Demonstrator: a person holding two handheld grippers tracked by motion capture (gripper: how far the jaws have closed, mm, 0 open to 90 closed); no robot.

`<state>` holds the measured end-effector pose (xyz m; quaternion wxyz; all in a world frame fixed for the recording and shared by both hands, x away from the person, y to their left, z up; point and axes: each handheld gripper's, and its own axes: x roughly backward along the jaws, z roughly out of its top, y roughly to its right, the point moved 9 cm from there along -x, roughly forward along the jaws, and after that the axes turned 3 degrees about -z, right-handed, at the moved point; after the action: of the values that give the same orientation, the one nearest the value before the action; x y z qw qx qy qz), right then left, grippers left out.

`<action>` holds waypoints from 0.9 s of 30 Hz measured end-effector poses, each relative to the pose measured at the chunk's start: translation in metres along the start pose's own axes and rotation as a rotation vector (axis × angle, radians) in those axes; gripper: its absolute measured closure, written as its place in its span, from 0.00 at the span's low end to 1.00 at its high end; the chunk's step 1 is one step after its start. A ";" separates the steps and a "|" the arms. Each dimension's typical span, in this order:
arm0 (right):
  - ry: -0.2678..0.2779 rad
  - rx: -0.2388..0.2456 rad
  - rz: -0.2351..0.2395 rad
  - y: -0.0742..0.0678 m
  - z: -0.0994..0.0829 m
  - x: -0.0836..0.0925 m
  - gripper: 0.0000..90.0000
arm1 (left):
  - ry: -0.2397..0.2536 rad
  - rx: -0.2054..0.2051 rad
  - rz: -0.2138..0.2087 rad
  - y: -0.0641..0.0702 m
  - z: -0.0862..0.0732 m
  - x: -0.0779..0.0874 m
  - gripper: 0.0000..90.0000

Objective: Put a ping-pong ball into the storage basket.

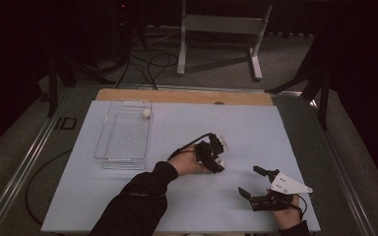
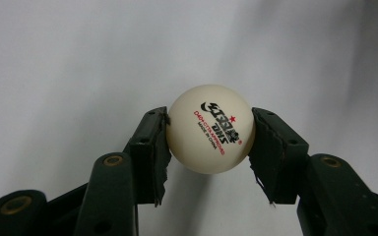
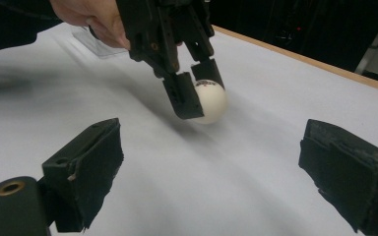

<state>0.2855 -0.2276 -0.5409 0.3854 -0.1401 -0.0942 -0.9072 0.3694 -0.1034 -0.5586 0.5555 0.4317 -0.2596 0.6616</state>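
A white table-tennis ball (image 2: 210, 129) with black and red print sits between the two black pads of my left gripper (image 2: 210, 117), which is shut on it. In the high view the left gripper (image 1: 215, 158) is near the middle of the pale sheet, with the ball (image 1: 221, 161) at its tip. The right gripper view shows the left gripper (image 3: 195, 93) pointing down, with the ball (image 3: 211, 102) low over the sheet. My right gripper (image 1: 251, 182) rests at the front right, jaws wide open and nothing between them (image 3: 216, 167).
A clear plastic tray (image 1: 109, 147) lies at the left of the sheet with another white ball (image 1: 146, 113) in its far corner. The table's wooden edge (image 1: 187, 96) runs along the back. A white frame (image 1: 216, 24) and cables lie on the floor beyond.
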 end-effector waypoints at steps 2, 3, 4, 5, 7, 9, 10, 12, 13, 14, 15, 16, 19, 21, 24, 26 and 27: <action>-0.001 -0.001 0.004 0.000 0.000 0.000 0.10 | -0.003 -0.002 0.004 0.000 -0.002 0.003 0.58; -0.002 0.000 0.004 0.000 0.000 0.000 0.10 | 0.003 0.005 0.002 0.000 -0.002 0.004 0.58; -0.002 0.000 0.005 -0.001 0.000 -0.001 0.10 | 0.001 0.000 0.000 0.000 -0.002 0.005 0.58; -0.001 0.000 0.006 -0.001 0.000 -0.001 0.10 | 0.000 0.000 0.004 0.001 -0.003 0.006 0.58; -0.002 0.002 0.003 -0.001 0.000 0.000 0.10 | -0.006 -0.009 0.003 0.002 -0.004 0.009 0.58; 0.000 0.002 0.003 0.000 0.000 0.000 0.10 | -0.008 -0.015 -0.002 0.005 -0.006 0.011 0.58; 0.000 0.002 0.001 0.000 0.000 0.000 0.10 | -0.012 -0.020 0.002 0.005 -0.006 0.011 0.58; -0.001 0.000 0.002 0.000 0.000 0.000 0.10 | -0.018 -0.026 -0.001 0.007 -0.008 0.013 0.58; -0.001 -0.001 0.002 0.000 0.000 0.000 0.10 | -0.022 -0.027 0.005 0.007 -0.009 0.014 0.58; -0.002 0.000 0.003 0.000 0.000 -0.001 0.10 | -0.026 -0.026 0.008 0.007 -0.010 0.015 0.58; -0.002 0.000 0.004 0.000 0.000 -0.001 0.10 | -0.030 -0.027 0.007 0.007 -0.011 0.015 0.58; -0.003 0.000 0.003 0.000 0.000 -0.001 0.10 | -0.028 -0.024 0.004 0.007 -0.012 0.016 0.58; -0.004 0.002 0.002 0.000 -0.001 -0.001 0.10 | -0.029 -0.029 0.005 0.009 -0.014 0.017 0.58; -0.004 0.003 0.002 0.000 -0.001 -0.001 0.10 | -0.033 -0.036 0.001 0.010 -0.015 0.018 0.58; -0.003 0.001 0.000 0.000 0.000 0.000 0.10 | -0.034 -0.040 -0.007 0.010 -0.016 0.022 0.58; -0.003 0.003 -0.002 0.000 0.000 0.000 0.10 | -0.028 -0.043 -0.004 0.012 -0.017 0.024 0.58; -0.003 0.004 -0.002 0.000 0.000 0.000 0.10 | -0.027 -0.040 -0.002 0.012 -0.017 0.026 0.58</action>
<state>0.2856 -0.2277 -0.5409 0.3846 -0.1404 -0.0968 -0.9072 0.3527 -0.0793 -0.5433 0.5612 0.4295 -0.2798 0.6498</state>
